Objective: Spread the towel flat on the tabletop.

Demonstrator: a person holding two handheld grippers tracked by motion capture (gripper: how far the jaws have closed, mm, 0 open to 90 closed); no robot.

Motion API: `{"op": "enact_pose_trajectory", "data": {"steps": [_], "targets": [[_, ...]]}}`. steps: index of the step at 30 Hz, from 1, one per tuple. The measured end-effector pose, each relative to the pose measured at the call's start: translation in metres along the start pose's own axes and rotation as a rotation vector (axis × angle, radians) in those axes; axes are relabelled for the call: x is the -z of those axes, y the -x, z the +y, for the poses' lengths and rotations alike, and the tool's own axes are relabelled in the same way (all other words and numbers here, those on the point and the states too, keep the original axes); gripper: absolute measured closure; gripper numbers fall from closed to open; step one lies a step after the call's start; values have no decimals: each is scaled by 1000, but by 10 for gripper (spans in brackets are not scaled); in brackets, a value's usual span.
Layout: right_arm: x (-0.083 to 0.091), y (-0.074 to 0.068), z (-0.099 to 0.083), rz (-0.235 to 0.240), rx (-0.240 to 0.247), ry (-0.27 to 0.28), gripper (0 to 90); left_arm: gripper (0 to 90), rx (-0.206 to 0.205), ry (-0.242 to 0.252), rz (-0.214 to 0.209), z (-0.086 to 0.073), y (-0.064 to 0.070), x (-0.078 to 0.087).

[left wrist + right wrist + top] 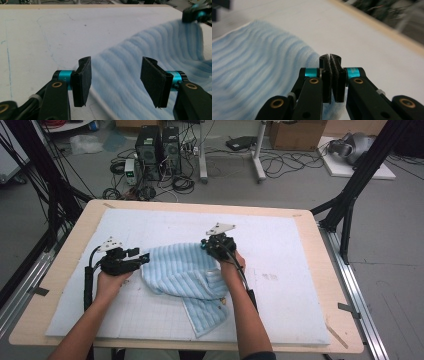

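A light blue striped towel (180, 270) lies crumpled on the middle of the white mat, with one end folded toward the table's near edge. My right gripper (207, 244) is shut on the towel's far corner (257, 62) and holds it lifted, so the cloth slopes up to it. The right gripper view shows its jaws pressed together (330, 58) with cloth pinched between them. My left gripper (142, 257) stands open at the towel's left edge. Its jaws (116, 67) are wide apart, with the towel (130, 57) lying under and between them. The right gripper (195, 13) also shows far off, top right.
The white mat (300, 250) covers most of the wooden table (340, 320), bare to the left and right of the towel. Black frame posts (350, 195) stand at the table's far corners. Computers and cables (157, 155) sit on the floor beyond.
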State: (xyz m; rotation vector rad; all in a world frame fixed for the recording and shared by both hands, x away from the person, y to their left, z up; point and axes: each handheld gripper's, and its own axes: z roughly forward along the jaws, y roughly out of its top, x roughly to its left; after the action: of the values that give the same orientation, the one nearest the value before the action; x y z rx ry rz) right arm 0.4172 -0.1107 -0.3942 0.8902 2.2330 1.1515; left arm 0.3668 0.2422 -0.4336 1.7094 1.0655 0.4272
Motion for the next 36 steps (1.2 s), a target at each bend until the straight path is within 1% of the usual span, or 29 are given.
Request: {"op": "enact_pose_trajectory", "data": {"steps": [2,3,4,5,6,7,9,11,13,14,15,16,17,18,19,20,21,22,25,26,28,29,30,31,32,33,34,35,36], "targets": [[5,4,1,-60,7,0,882,425,1,1,-3,0,0,-1],[5,6,-1,-50,12,-17,882,425,-2,0,-2,0,1,-1],[2,5,-4,-21,26,-50,882,425,-1,-1,-3,0,1,-1],[-2,3,-8,31,33,-72,881,425,-2,-2,-2,0,0,-1],[-8,-4,-13,92,64,-116,879,425,-1,-1,-2,0,0,-1],[-14,-7,-17,152,72,-151,878,426,-1,-2,-2,0,0,-1],[-17,-11,-19,169,83,-170,875,425,-1,-2,-1,0,0,-1],[-26,-20,-25,189,126,-227,866,425,-1,0,-1,0,1,0],[-29,-23,-27,192,124,-219,839,425,1,0,-2,0,0,0],[-30,-26,-27,203,111,-222,736,425,2,-1,0,0,0,0],[-30,-25,-27,233,106,-219,703,425,1,-2,-2,0,0,0],[-30,-25,-27,233,106,-219,703,425,2,-1,-1,0,0,0],[-25,-20,-26,258,60,-186,684,425,5,2,0,0,0,0],[-21,-13,-24,256,15,-142,679,426,5,2,0,0,0,0],[-21,-13,-24,256,15,-142,679,426,3,0,0,0,0,0],[-18,-7,-23,242,-24,-104,680,425,2,-1,-1,0,0,0],[-13,0,-22,212,-59,-59,687,425,2,-1,-2,0,0,0],[-7,12,-19,106,-82,-43,697,425,0,-2,-2,0,0,-1],[-9,23,-20,30,-124,-66,680,425,5,1,-2,-1,0,-1],[-9,23,-20,30,-124,-66,680,425,4,-1,-2,-1,-1,-1],[-16,25,-25,51,-154,-102,637,425,5,-1,0,-1,-1,-1],[-23,23,-29,72,-152,-148,611,425,6,1,0,-1,-1,-1],[-32,18,-33,123,-141,-197,589,425,5,0,0,-1,-1,-1],[-32,18,-33,123,-141,-197,589,425,6,1,1,-1,-1,0],[-37,11,-34,131,-106,-212,669,425,7,0,-1,-1,-1,0],[-37,9,-33,139,-94,-216,750,425,6,-1,0,-1,-1,0],[-37,9,-33,139,-94,-216,750,425,7,-1,-1,-1,-1,-1],[-38,6,-31,146,-46,-222,821,425,9,-2,-1,-1,-1,-1],[-37,5,-30,140,-17,-231,852,425,9,-1,-1,-1,-1,-1]]}}
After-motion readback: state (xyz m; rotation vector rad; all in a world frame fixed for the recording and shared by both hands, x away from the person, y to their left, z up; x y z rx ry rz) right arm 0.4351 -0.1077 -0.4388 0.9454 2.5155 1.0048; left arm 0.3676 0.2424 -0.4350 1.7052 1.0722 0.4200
